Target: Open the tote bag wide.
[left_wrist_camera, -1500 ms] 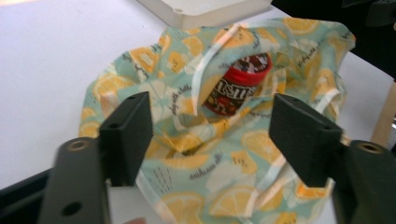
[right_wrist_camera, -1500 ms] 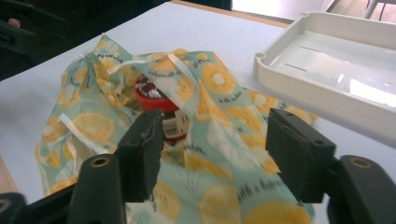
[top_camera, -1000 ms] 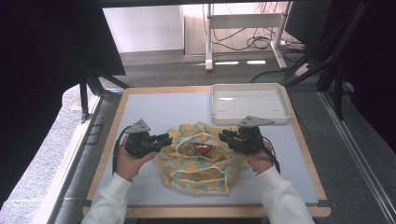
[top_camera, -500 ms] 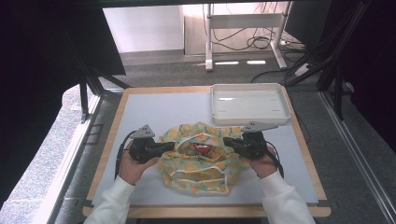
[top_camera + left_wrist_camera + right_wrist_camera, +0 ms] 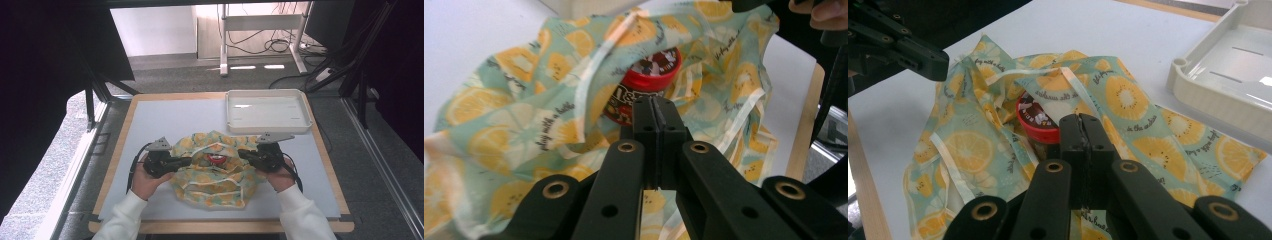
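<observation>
A cloth (image 5: 215, 182) printed with yellow citrus slices lies crumpled mid-table, bunched round a red-lidded jar (image 5: 216, 160). My left gripper (image 5: 189, 161) reaches in from the cloth's left side and my right gripper (image 5: 241, 153) from its right, tips facing each other across the jar. In the left gripper view the gripper (image 5: 656, 107) is shut, jaws pressed together just before the jar (image 5: 654, 67) and over the cloth (image 5: 499, 125). The right gripper (image 5: 1081, 122) is shut too, beside the jar (image 5: 1035, 122) on the cloth (image 5: 1148, 105). Whether a fold is pinched is hidden.
A shallow white tray (image 5: 270, 129) sits at the back right of the white mat (image 5: 170, 120), close behind the cloth; its wall (image 5: 1198, 65) is near my right gripper. The wooden table edge (image 5: 112, 165) runs along the left. Cables and desk legs stand beyond the table.
Both grippers' jaws have gone from slightly apart to fully together at the cloth. The hands have shifted a little toward the near edge; cloth and jar lie as before.
</observation>
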Action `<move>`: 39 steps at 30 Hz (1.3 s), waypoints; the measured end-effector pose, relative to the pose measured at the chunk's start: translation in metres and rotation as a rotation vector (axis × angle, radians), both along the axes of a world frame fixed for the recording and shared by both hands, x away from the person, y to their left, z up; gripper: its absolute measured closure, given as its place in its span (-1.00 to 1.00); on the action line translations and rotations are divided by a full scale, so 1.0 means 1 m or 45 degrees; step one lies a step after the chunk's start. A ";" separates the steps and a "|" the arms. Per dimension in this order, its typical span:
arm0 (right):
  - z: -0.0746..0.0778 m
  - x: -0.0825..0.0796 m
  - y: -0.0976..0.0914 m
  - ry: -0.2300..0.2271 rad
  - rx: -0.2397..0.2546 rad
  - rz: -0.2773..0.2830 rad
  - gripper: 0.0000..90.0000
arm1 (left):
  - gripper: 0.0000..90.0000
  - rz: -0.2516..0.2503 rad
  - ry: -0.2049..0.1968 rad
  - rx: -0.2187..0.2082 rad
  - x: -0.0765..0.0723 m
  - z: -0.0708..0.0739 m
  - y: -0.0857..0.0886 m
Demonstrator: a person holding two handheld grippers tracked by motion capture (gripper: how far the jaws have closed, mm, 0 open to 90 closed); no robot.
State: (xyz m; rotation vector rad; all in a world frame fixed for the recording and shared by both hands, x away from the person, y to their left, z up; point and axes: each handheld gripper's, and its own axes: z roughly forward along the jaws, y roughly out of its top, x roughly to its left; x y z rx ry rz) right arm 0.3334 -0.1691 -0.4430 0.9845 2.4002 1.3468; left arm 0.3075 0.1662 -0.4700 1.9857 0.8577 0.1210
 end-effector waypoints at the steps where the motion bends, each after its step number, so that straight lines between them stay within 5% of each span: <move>1: 0.000 0.000 0.000 0.000 0.000 0.000 0.97 | 1.00 0.000 0.000 0.000 0.000 0.000 0.000; 27: -0.010 -0.002 0.011 0.027 -0.051 0.026 0.97 | 1.00 -0.044 0.043 0.058 0.007 -0.016 -0.019; 39: -0.022 -0.001 0.018 0.062 -0.112 0.039 0.97 | 1.00 -0.010 0.071 0.118 0.029 -0.026 -0.024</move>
